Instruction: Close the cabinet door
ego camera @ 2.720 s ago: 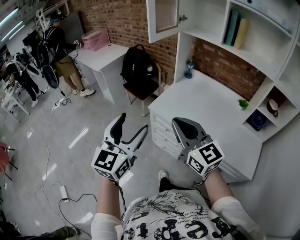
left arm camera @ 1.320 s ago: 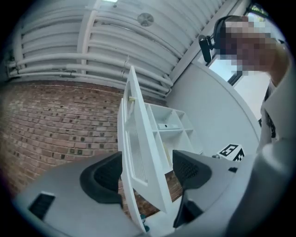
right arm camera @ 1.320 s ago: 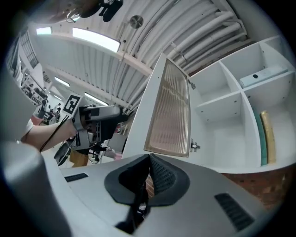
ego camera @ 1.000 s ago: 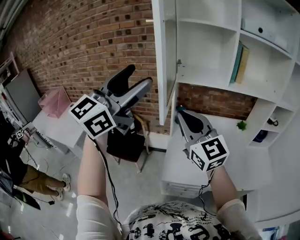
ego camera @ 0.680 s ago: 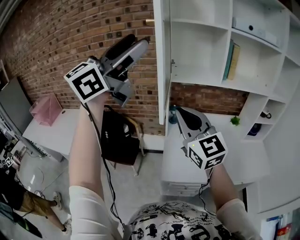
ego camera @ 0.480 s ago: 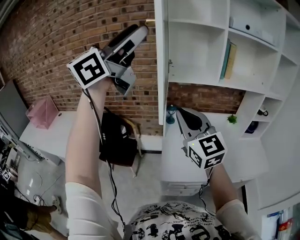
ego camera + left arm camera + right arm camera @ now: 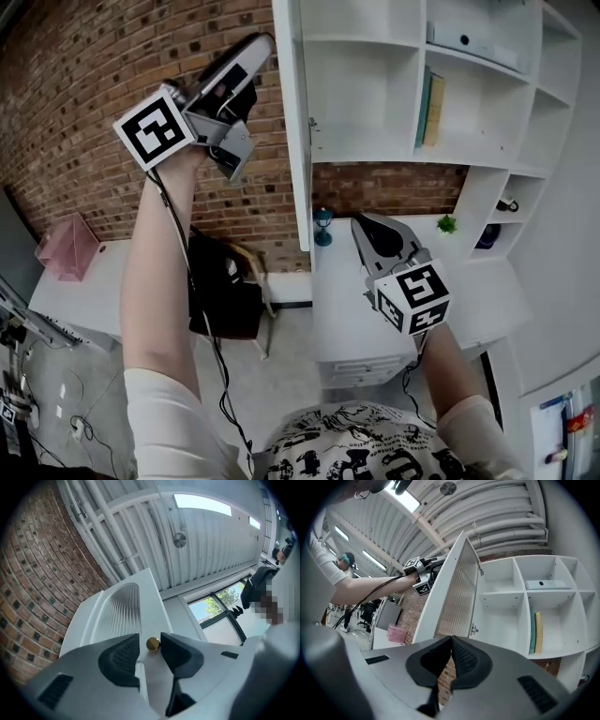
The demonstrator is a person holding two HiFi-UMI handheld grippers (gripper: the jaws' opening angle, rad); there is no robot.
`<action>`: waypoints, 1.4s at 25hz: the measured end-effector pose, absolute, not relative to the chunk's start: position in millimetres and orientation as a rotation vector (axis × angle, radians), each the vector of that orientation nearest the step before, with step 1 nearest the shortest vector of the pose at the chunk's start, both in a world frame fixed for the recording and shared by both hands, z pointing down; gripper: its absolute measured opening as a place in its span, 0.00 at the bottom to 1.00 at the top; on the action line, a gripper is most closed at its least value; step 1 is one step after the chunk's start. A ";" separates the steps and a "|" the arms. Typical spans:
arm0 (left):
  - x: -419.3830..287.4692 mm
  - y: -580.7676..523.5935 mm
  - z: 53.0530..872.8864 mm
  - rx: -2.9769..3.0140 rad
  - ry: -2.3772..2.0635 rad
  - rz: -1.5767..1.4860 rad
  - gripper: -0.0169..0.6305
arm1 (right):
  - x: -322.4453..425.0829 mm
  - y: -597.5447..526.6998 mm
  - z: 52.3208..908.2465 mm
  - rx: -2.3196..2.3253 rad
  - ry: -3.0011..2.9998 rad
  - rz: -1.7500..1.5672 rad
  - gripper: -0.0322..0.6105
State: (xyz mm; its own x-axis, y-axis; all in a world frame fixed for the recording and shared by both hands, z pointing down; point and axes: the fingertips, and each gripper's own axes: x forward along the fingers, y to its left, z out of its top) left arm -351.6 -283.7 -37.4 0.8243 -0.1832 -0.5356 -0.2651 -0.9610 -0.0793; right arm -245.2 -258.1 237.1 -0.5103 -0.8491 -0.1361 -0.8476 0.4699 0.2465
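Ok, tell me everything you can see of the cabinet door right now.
The cabinet door is a tall white frame around a ribbed, frosted-looking panel, with a small round brass knob near its free edge. It stands swung wide open from the white cabinet, attached by metal hinges. The left gripper has its jaws either side of the knob; they have just been closing, and a gap shows on one side.

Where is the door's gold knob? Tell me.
In the left gripper view, the gold knob sits low centre on the cabinet door, between the left tongs, which have just been closing.
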 end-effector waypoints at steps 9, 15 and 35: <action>-330.5 -273.4 -36.3 -2.909 0.242 0.865 0.17 | -227.2 -246.2 237.9 1.585 -2.643 -0.466 0.07; -272.6 -273.3 -28.7 -2.891 0.299 0.843 0.17 | -177.8 -254.3 247.5 1.577 -2.641 -0.462 0.07; -102.2 -327.9 -28.4 -2.623 0.593 0.544 0.16 | -26.4 -319.0 226.9 1.606 -2.719 -0.513 0.07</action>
State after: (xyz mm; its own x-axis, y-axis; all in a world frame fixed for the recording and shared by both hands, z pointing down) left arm -102.2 -327.9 -28.4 0.8344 -0.3205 -0.4483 -0.4742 -0.8320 -0.2878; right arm -26.4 -319.0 226.9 -0.4947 -0.8432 -0.2104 -0.8619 0.4450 0.2431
